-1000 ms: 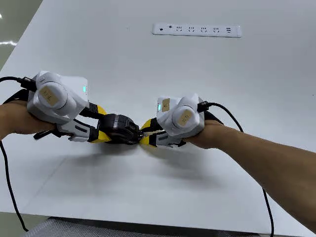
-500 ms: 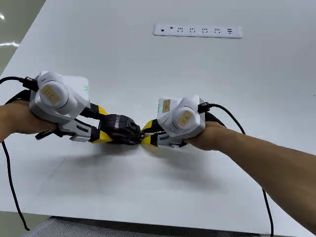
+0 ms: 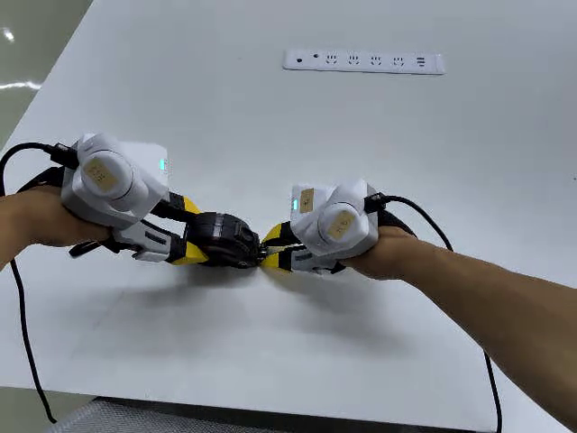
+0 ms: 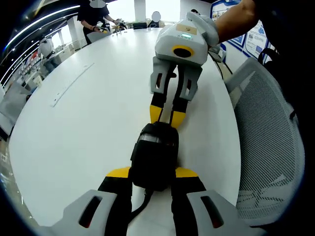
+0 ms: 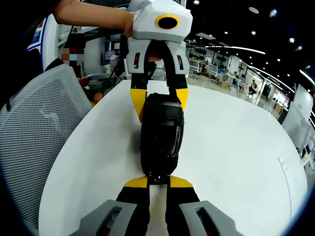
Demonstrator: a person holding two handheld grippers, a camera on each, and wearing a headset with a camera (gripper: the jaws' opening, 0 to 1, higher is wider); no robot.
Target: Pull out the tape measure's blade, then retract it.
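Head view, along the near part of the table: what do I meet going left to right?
In order: left hand → left gripper → tape measure, held between both sets of tongs → right gripper → right hand.

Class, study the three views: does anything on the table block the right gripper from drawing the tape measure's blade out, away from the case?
Nothing visible does. The left gripper clamps the tape measure, the right gripper pinches at its mouth, and no object lies on the table behind it; the power strip lies far off.
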